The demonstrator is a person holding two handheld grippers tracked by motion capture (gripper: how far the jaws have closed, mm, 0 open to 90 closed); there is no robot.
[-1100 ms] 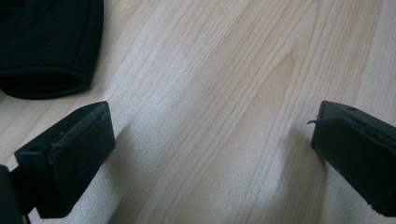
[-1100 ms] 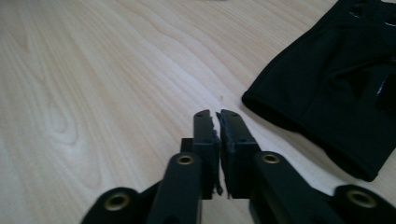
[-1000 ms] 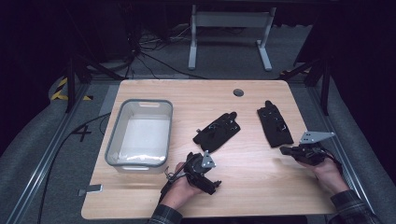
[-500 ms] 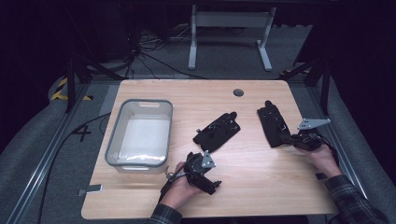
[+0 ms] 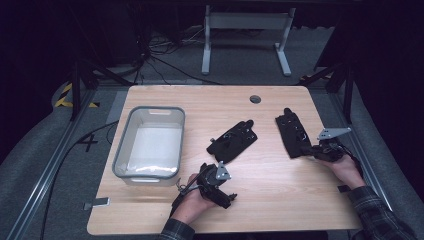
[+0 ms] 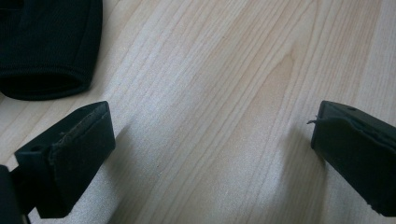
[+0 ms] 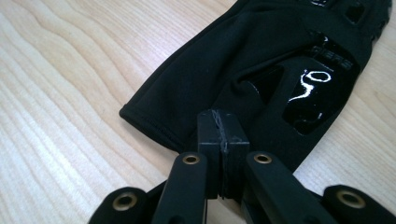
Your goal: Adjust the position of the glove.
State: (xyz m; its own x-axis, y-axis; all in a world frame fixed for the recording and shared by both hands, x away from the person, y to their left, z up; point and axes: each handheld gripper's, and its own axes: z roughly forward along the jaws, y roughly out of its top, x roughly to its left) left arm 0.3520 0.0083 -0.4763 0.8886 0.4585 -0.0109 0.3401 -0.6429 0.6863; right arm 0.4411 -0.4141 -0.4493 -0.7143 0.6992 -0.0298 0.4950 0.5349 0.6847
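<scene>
Two black gloves lie on the wooden table (image 5: pixel 280 200). One glove (image 5: pixel 234 141) lies near the middle; its cuff (image 6: pixel 46 42) is just ahead of my left gripper (image 5: pixel 214 170). That gripper (image 6: pixel 212 140) rests low over bare wood, jaws wide open and empty. The other glove (image 5: pixel 292 132) lies to the right, with glossy print on it (image 7: pixel 261 60). My right gripper (image 5: pixel 307 151) sits at this glove's cuff edge. Its jaws (image 7: pixel 220 128) are shut pad to pad, with no fabric visible between them.
A clear plastic bin (image 5: pixel 120 155) stands at the table's left, beside the left hand. A round cable hole (image 5: pixel 255 99) sits near the far edge. A sleeve (image 5: pixel 385 215) comes in at the bottom right. Cables and a desk frame lie on the floor beyond.
The right gripper has moved left and slightly forward, from open table to the cuff of the right-hand glove. The left gripper has stayed put.
</scene>
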